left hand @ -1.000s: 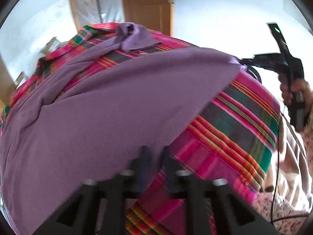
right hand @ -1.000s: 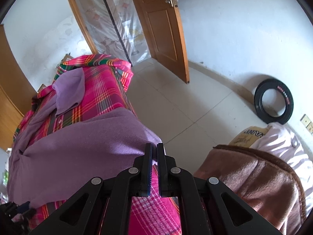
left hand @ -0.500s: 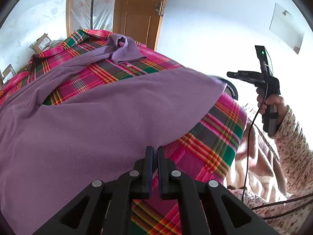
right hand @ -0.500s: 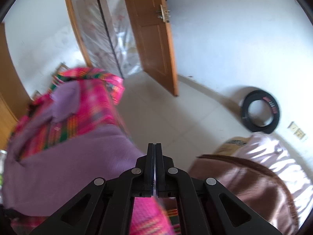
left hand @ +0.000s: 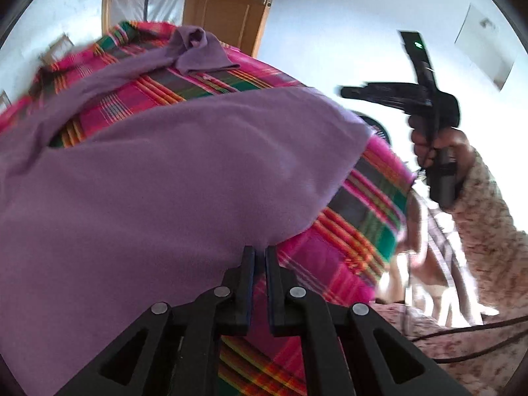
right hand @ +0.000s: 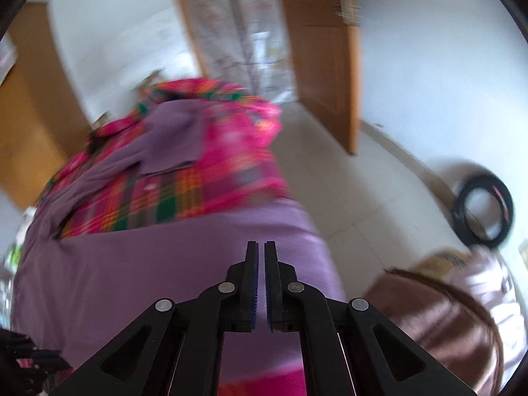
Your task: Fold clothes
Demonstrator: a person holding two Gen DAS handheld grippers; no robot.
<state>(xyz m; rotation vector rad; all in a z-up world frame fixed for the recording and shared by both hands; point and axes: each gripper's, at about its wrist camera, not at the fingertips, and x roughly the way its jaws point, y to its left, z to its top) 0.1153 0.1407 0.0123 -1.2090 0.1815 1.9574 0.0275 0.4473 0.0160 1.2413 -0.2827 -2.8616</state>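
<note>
A purple garment (left hand: 171, 178) lies spread over a pink plaid bedsheet (left hand: 359, 237); one sleeve trails to a bunched end (left hand: 198, 49) at the far side. My left gripper (left hand: 259, 250) sits at the near hem, jaws shut to a slit, with the cloth's edge meeting the tips. My right gripper (left hand: 345, 92), held in a hand, hovers above the garment's right corner. In the right wrist view the right gripper (right hand: 260, 247) is shut to a narrow slit with nothing between its pads, above the purple garment (right hand: 171, 270).
The bed's right edge drops to a tiled floor (right hand: 356, 184). A black tyre (right hand: 483, 211) lies by the wall, a brown blanket (right hand: 439, 323) sits near right, and a wooden door (right hand: 326, 76) stands open. A floral sleeve (left hand: 485, 217) and a cable (left hand: 468, 330) are at right.
The right gripper has let go of the garment's corner, lifted, and swung left over the cloth. The left gripper has closed at the near hem. Both views are blurred by motion.
</note>
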